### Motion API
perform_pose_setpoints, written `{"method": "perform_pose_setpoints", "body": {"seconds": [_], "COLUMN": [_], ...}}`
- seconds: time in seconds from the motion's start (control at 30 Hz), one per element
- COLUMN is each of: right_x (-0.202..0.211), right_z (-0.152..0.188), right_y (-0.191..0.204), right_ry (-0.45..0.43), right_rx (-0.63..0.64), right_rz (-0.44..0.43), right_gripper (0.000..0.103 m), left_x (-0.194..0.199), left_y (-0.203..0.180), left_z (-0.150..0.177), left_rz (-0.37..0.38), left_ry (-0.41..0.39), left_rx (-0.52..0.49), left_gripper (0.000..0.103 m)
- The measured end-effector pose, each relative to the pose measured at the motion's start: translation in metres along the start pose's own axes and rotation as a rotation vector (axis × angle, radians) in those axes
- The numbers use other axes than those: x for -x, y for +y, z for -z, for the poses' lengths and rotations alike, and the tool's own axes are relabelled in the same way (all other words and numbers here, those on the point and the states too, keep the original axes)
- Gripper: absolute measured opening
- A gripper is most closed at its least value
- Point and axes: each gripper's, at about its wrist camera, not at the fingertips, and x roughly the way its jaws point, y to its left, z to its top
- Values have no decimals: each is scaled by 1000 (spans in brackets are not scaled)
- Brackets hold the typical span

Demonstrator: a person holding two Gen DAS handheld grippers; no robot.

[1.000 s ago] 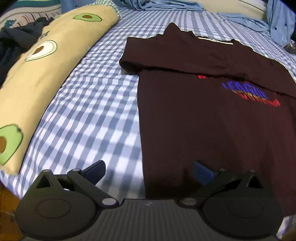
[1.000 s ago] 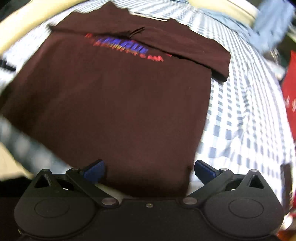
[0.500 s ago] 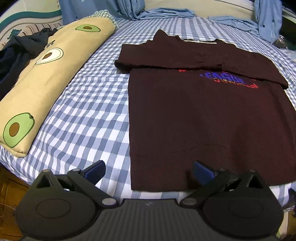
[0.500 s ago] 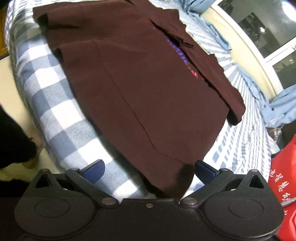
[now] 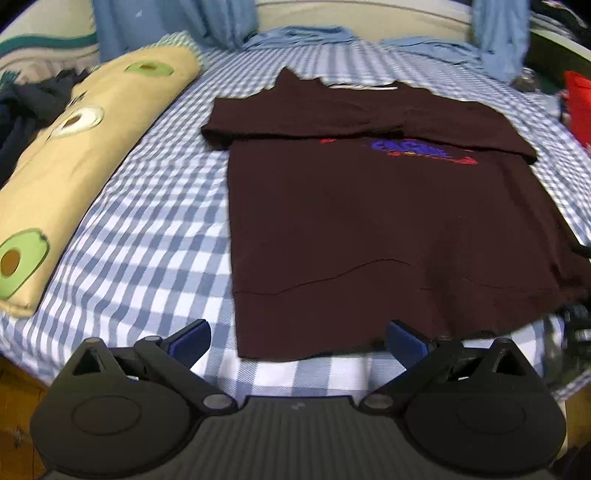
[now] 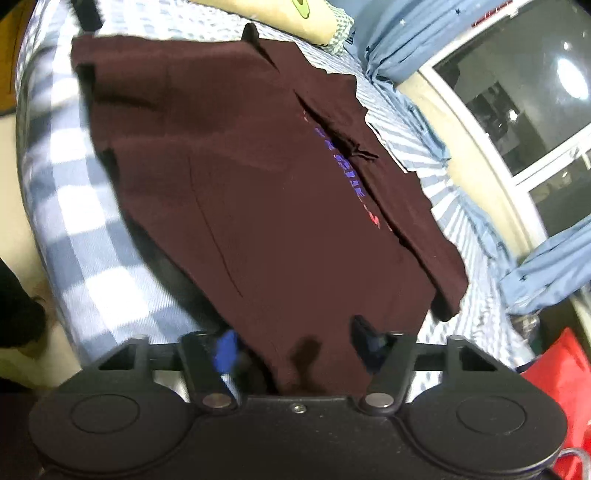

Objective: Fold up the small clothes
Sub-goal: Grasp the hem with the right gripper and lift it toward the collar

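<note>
So the maroon T-shirt (image 5: 388, 229) lies flat on the checked bed sheet (image 5: 147, 240), chest print up, both sleeves already folded in across the top and the hem at the near edge of the bed.

Going left to right: the left tongs (image 5: 297, 341) hang wide open and empty just short of the hem's left corner, touching nothing. If they close from there, the likely slip is pinching only the top layer of the hem, or grabbing a bit of sheet along with it, and then the fold comes up crooked. The right tongs (image 6: 295, 341) have narrowed around the hem's right corner, with cloth bunched between the fingers, but the view is too blurry to call it a firm grip, so it's hard to tell. That side is lifted while the left still lies flat, so the risk is the shirt getting dragged sideways and the tucked sleeves sliding back out. There's also a diagonal crease near the hem that could get folded in.

Around it: a long avocado-print pillow (image 5: 66, 184) runs along the left, well clear of the shirt, with dark clothes (image 5: 26, 110) heaped past it. Blue curtains (image 5: 221, 22) hang at the far end and something red (image 5: 578, 103) sits off to the right. Nothing lies on the shirt or blocks the fold path.
</note>
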Motion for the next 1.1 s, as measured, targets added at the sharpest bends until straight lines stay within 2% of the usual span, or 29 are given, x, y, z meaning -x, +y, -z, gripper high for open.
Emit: {"method": "perform_pose_setpoints", "body": {"seconds": [0.07, 0.17, 0.27, 0.43, 0.57, 0.7, 0.83, 0.9, 0.93, 1.0, 1.1], "right_x": [4, 19, 25, 29, 28, 27, 21, 19, 18, 18, 16], "right_z": [-9, -26, -45, -68, -79, -88, -94, -97, -97, -99, -99], "right_y": [-8, -16, -42, -86, -109, -124, -138, -141, -143, -146, -153], "right_ry": [5, -9, -7, -2, 8, 2, 3, 1, 0, 5, 24], "right_rx": [-23, -68, -174, -370, -479, -522, -570, -575, -578, -593, -642], "right_rz": [-51, -98, -146, -186, -215, -208, -222, -229, -232, -238, -263], "right_gripper": [27, 13, 6, 5, 5, 5, 4, 4, 4, 4, 4], "left_x": [-1, -6, -12, -27, -40, -54, -55, -58, -61, -68, -72], "left_y": [-8, -24, -40, -66, -83, -93, -93, -95, -95, -89, -70], "left_z": [4, 11, 14, 11, 5, 2, -1, 0, 0, -4, -10], "left_rz": [11, 20, 27, 39, 52, 16, 53, 20, -16, -64, -92], "left_ry": [-17, -35, -61, -83, -84, -53, -56, -56, -51, -24, 4], "left_rx": [-46, -134, -197, -249, -284, -306, -284, -292, -293, -264, -188], "left_gripper": [102, 102, 102, 102, 102, 102, 102, 102, 100, 82, 64]}}
